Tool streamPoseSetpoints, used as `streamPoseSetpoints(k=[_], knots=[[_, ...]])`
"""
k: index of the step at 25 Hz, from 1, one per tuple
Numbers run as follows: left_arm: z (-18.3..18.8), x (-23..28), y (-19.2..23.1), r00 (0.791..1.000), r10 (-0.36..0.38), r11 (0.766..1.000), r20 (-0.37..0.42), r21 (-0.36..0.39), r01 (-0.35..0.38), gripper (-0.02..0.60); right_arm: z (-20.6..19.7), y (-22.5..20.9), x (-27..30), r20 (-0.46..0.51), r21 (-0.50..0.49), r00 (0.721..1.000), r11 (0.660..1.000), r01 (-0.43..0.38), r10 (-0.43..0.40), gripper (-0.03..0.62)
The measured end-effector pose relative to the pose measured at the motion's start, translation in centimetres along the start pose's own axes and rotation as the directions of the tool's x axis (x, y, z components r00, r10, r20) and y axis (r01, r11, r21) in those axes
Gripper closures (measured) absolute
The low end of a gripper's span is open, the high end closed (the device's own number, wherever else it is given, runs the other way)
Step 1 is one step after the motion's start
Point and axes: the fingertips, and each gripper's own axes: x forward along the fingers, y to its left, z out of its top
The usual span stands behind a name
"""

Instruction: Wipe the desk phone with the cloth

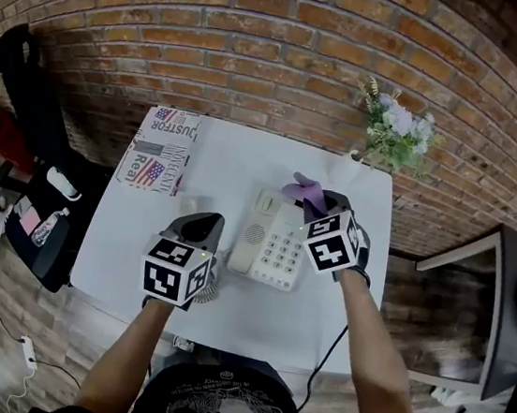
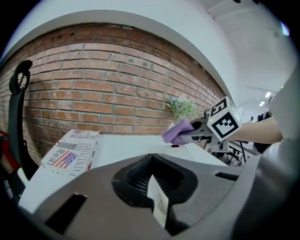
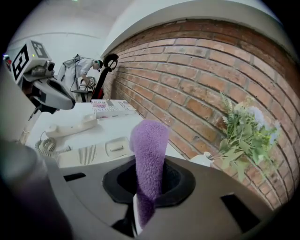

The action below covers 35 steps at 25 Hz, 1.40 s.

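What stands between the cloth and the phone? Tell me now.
Nothing visible does. The right gripper holds the cloth over the phone. The handset lies off the cradle on the table beside it, out of the way.

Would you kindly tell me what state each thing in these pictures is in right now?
cloth: pinched in the right gripper, free end sticking out past the jaws.
handset: off its cradle, lying on the table beside the phone base.
right gripper: shut on the cloth.
left gripper: shut, empty.
vase of flowers: upright.
printed box: lying flat.
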Motion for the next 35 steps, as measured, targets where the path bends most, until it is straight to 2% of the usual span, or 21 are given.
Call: streamPoseSetpoints(k=[8,23,35], knots=[[-1.7,-1.2,0.2,0.999,0.037,0.999,-0.011,-0.022,-0.037,0.575,-1.6,3.2,0.9,-0.033,-0.019,0.997,0.997,-0.07,0.07,0.549],[-3.2,-3.5,-0.6,0.998,-0.061,0.998,-0.017,0.007,0.062,0.576,-4.1,8.4,-1.3,-0.095,0.031,0.993,0.997,-0.067,0.07,0.549],[-3.8,-5.6,-0.4,0.993,-0.114,0.993,-0.008,0.02,0.114,0.575,-5.4,12.4,-3.4,-0.122,0.083,0.99,0.995,-0.057,0.067,0.549]])
